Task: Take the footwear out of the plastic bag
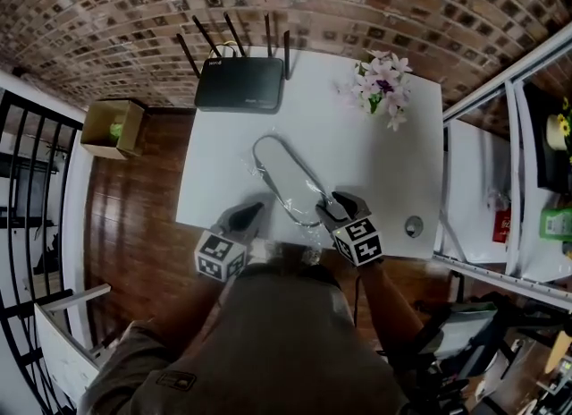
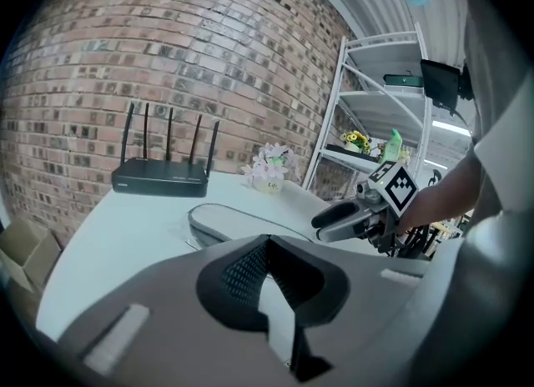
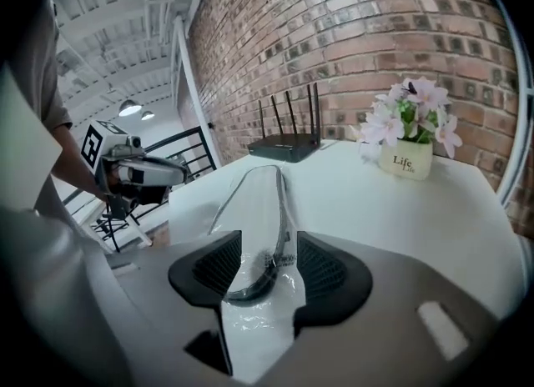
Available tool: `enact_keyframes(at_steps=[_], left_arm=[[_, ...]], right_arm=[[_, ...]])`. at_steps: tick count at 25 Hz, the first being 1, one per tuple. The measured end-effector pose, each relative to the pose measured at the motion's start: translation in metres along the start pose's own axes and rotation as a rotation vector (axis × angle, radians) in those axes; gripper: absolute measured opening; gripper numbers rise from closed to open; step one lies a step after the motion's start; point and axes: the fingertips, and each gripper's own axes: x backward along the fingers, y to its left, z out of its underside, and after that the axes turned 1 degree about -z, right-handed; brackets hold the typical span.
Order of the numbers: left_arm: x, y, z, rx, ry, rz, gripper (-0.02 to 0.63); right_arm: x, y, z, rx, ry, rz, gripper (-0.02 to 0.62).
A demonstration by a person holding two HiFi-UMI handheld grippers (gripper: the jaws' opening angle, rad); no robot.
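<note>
A: On the desk (image 1: 393,136), near its front edge, the footwear (image 1: 284,176) lies flat inside the plastic bag (image 3: 260,317). Why the split stance?
B: My right claw (image 3: 269,270) stands parted astride the bag's near end, pads not pressing, lined up to pinch the film, I judge. My left claw (image 2: 269,243) is closed, empty and just beside it, probably ready to brace.

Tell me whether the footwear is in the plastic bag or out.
In. The clear plastic bag wraps the grey footwear; crinkled film shows at its end inside the open right gripper.
</note>
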Motion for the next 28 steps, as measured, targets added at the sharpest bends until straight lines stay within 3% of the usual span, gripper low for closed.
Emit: enact_keyframes(at_steps=[6,10,15,22,28], left_arm=[[-0.002,0.01,-0.003,-0.006,0.015,-0.01,0.002],[-0.002,0.011,-0.005,-0.005,0.012,-0.019,0.002],[0.002,0.016,-0.01,-0.026,0.004,-0.038,0.002],[0.002,0.032,0.004,-0.015,0.036,-0.076,0.002],[0.005,0.034,0.002,-0.099,0.074,-0.077,0.002]], right_arm=[[-0.032,0.008,-0.011,0.098,0.065,-0.063,0.296],[-0.047,0.016,-0.006,0.171,0.166,-0.108,0.357],[-0.053,0.025,-0.001,0.316,0.228,-0.196,0.344],[-0.052,0.04,0.001,0.604,0.306,-0.355,0.341],[-0.049,0.054,0.007,0.785,0.343,-0.456,0.339]])
